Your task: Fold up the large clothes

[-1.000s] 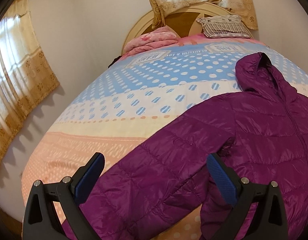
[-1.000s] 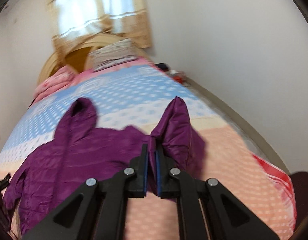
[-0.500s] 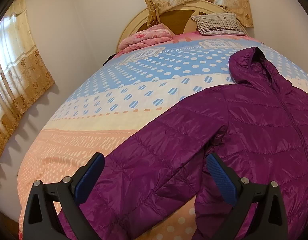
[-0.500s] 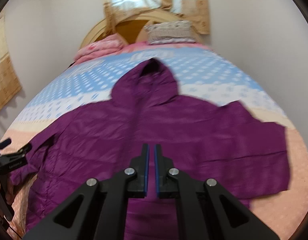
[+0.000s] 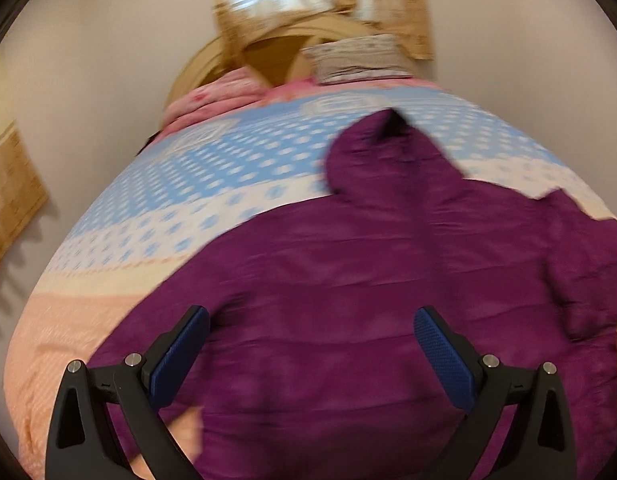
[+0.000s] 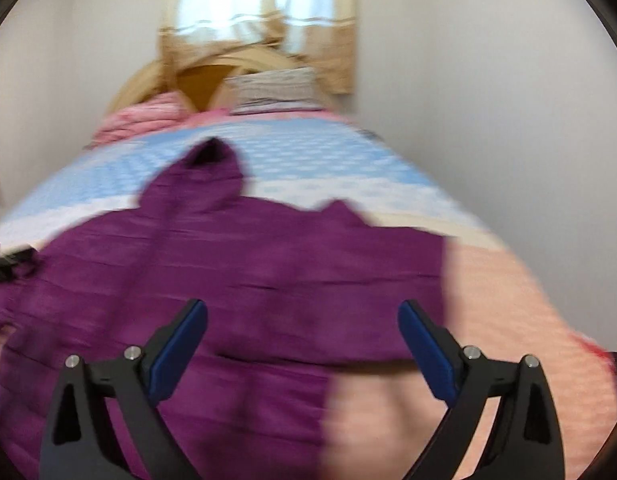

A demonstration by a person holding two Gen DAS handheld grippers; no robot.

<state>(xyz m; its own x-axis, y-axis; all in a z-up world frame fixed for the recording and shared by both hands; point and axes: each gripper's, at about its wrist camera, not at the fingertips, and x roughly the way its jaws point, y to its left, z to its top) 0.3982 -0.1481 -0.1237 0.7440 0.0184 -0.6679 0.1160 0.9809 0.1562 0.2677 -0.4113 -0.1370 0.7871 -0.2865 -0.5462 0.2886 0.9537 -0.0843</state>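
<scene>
Right jaws opening, purple jacket (image 6: pixel 268 264) beneath

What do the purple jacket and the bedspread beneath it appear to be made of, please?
The purple jacket looks like thin synthetic shell fabric, probably nylon or polyester: slight sheen, faint horizontal quilting lines, puffy folds. The bedspread looks like matte woven cloth, likely cotton or a blend: printed dots, no shine. Blur leaves both uncertain.

Soft window daylight, heavy motion blur, fisheye-bent edges.
</scene>
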